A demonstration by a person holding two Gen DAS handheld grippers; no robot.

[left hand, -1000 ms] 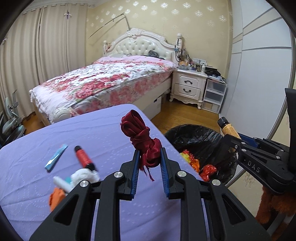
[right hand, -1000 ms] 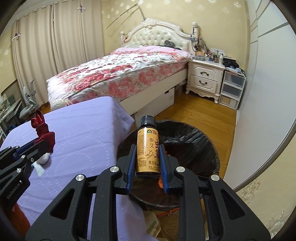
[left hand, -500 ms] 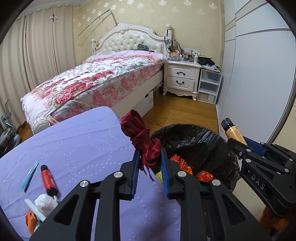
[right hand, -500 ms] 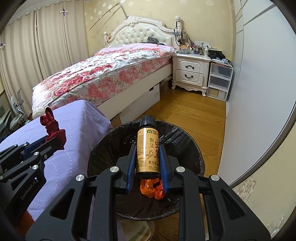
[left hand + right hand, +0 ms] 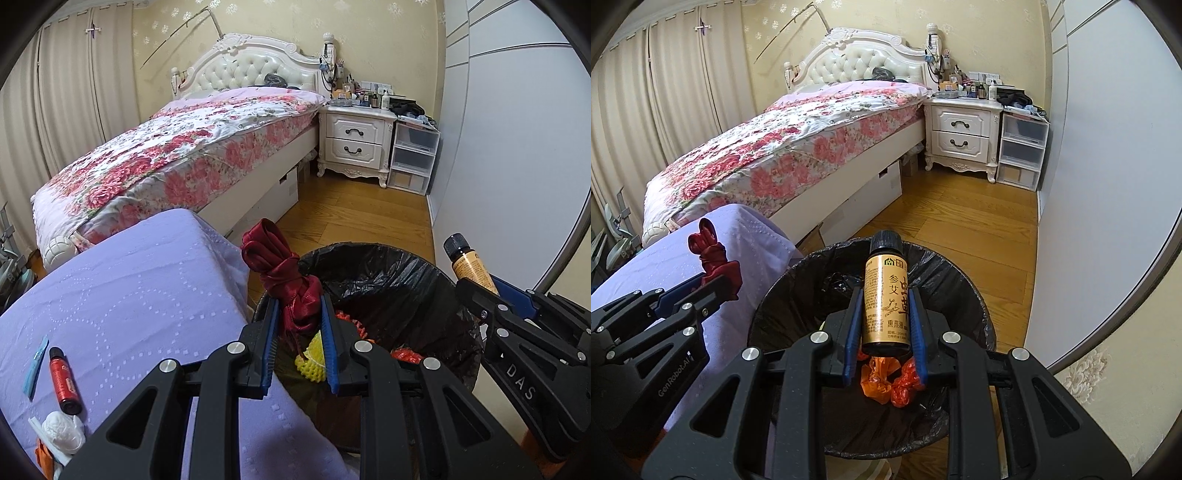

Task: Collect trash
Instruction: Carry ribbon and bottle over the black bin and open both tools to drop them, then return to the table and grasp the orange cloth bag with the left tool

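Observation:
My left gripper [image 5: 298, 314] is shut on a knotted dark red ribbon [image 5: 284, 273], held over the near left rim of a black-lined trash bin [image 5: 399, 280]. In the right wrist view my right gripper [image 5: 884, 314] is shut on a small gold-labelled bottle with a black cap [image 5: 885, 295], upright above the bin [image 5: 953, 291]. Orange and red wrappers [image 5: 890, 380] and a yellow piece [image 5: 314, 360] lie inside the bin. Each gripper shows in the other's view: the right gripper [image 5: 476, 284] with its bottle [image 5: 469, 264] at the right, the left gripper [image 5: 716, 282] with the ribbon [image 5: 714, 254] at the left.
A purple-covered table [image 5: 129, 295] carries a red tube [image 5: 64, 380], a blue strip [image 5: 35, 363], a white wad [image 5: 62, 432] and an orange scrap [image 5: 42, 456]. Beyond stand a floral bed [image 5: 192, 147], a white nightstand [image 5: 356, 144], plastic drawers [image 5: 413, 155] and a grey wardrobe [image 5: 509, 129].
Both grippers have moved from above the table toward the bin, still holding the ribbon and the bottle. The bin now fills more of both views and the table items have slid left.

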